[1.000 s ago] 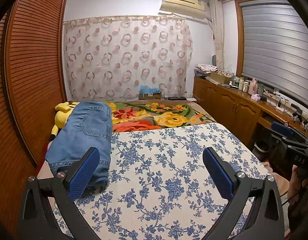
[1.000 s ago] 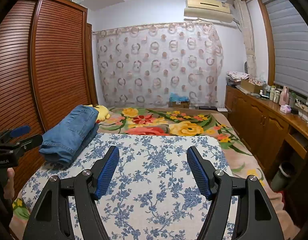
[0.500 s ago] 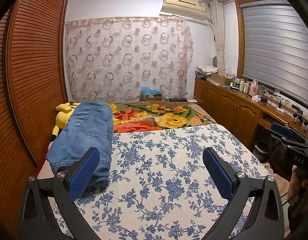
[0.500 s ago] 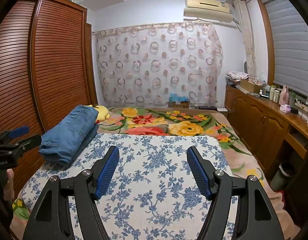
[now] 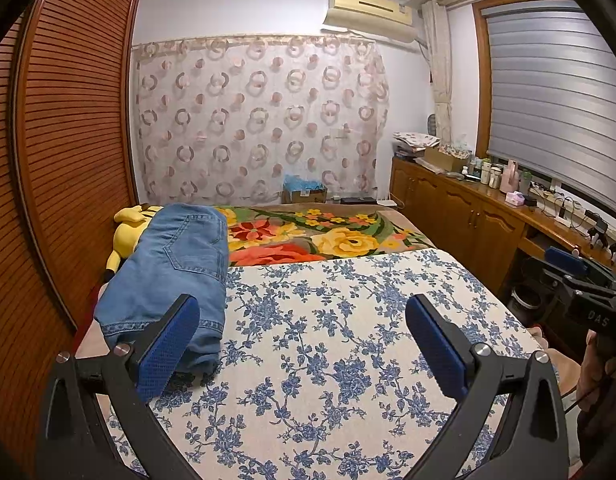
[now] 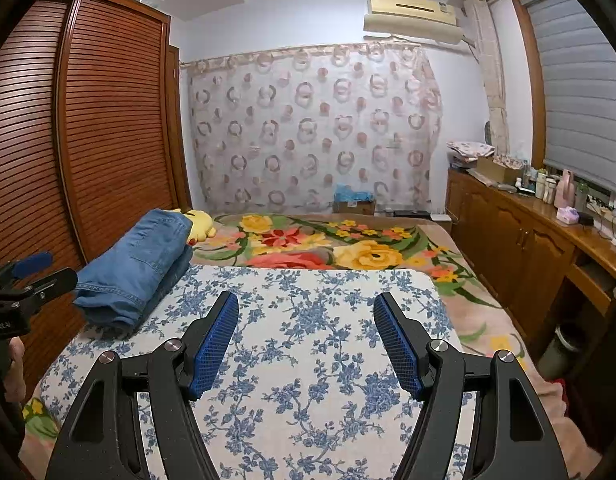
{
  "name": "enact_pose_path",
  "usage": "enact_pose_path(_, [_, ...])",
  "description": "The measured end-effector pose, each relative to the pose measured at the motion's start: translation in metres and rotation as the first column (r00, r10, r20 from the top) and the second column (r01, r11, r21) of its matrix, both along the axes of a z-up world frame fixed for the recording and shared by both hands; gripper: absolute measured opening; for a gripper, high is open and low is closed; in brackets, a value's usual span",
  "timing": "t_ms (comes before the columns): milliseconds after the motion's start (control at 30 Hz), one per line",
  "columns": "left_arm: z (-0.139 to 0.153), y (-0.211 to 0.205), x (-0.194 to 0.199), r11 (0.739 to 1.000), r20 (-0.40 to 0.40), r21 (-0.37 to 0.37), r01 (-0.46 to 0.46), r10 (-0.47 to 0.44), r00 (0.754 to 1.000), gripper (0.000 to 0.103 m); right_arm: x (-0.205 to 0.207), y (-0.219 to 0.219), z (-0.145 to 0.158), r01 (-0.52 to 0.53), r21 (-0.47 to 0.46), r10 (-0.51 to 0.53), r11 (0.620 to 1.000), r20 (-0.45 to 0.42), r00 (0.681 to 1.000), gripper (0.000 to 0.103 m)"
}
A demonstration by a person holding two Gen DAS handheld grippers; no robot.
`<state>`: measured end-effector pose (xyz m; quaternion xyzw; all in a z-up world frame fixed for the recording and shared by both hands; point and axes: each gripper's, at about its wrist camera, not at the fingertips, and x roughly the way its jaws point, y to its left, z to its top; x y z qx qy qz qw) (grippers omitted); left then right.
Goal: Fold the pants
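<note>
Left claw (image 5: 301, 330), right claw (image 6: 305, 330) agape, empty; folded pants (image 5: 171, 264) beside plush toy (image 5: 127, 228).

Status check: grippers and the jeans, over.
Left gripper open, empty. Right gripper open, empty. Jeans folded on the floral bed sheet's left edge, yellow plush toy behind. Nothing blocking.

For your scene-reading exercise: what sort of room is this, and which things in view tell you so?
Most likely a home bedroom. A bed with a blue-flowered cover fills the middle, a louvred wardrobe stands along its left side, and folded jeans lie beside a yellow plush toy.
</note>
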<state>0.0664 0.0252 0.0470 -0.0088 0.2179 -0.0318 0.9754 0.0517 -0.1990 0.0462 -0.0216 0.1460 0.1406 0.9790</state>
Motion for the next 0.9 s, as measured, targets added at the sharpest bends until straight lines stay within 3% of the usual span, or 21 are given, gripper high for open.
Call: enact_pose_path(900, [-0.0017,0.0000,0.0007,1.000,0.004,-0.003,0.002,-0.002,1.000,0.103,0.0015,-0.0031,0.0009,-0.005,0.010,0.005,1.000,0.005,1.000,0.072])
